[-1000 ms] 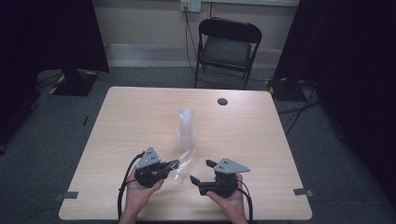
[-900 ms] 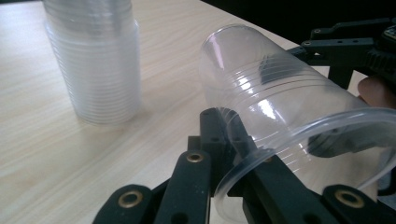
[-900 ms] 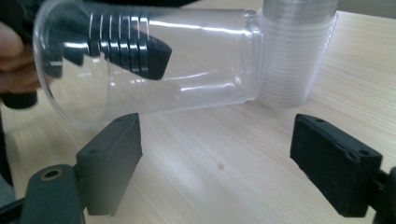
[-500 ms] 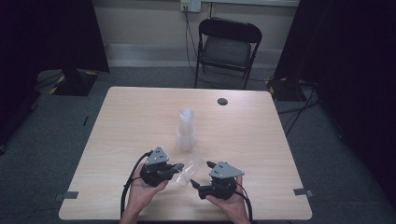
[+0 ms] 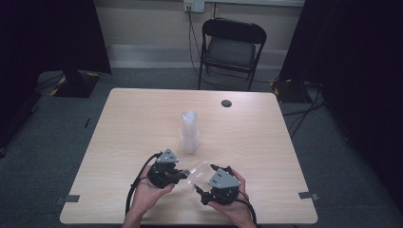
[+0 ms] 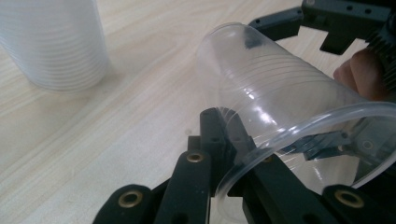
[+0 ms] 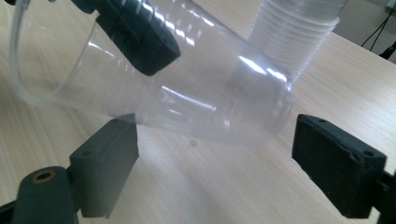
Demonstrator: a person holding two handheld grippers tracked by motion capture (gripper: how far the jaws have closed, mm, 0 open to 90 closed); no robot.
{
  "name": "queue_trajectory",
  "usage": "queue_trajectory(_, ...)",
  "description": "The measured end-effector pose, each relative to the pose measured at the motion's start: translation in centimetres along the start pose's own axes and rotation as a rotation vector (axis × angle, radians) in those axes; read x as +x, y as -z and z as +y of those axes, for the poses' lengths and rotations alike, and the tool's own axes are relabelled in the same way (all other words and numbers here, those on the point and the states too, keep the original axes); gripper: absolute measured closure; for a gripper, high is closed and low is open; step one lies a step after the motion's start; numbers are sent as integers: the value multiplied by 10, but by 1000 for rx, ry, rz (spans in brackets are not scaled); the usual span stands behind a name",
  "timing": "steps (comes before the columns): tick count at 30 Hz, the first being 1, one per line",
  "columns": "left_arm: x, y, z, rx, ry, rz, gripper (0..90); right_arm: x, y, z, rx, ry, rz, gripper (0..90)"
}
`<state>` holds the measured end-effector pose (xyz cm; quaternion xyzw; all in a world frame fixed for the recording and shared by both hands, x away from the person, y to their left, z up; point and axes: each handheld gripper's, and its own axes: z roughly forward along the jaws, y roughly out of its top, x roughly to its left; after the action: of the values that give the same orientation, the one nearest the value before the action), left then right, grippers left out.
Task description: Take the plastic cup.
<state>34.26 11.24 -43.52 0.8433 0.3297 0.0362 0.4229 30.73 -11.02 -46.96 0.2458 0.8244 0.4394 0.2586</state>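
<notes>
A single clear plastic cup (image 5: 197,172) lies tilted on its side just above the table, between my two grippers. My left gripper (image 5: 183,175) is shut on the cup's rim (image 6: 243,163), one jaw outside the wall and one inside. My right gripper (image 7: 224,149) is open; its jaws have just been opening. The pads stand on either side of the cup's (image 7: 187,93) base end without touching it. A stack of clear cups (image 5: 189,132) stands upright behind, mid-table.
The light wooden table (image 5: 142,114) has a small black disc (image 5: 226,103) near its far edge. A black folding chair (image 5: 232,50) stands beyond the table. Both hands are close to the near edge.
Both grippers and the single cup have drawn back from the stack toward the near edge. The right gripper's jaws have spread wider around the cup's base.
</notes>
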Motion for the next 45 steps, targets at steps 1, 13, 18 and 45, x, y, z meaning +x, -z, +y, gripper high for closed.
queue_trajectory(1,0,-1,2,12,2,-5,900,1,-1,0,3,4,1,140)
queue_trajectory(13,-4,-5,12,86,-11,-18,895,2,-1,3,-17,23,-3,123)
queue_trajectory(18,-5,-7,13,113,-14,-15,892,6,0,5,-33,72,-16,118)
queue_trajectory(45,-11,-19,14,130,-22,-10,870,22,-4,19,-87,103,85,230)
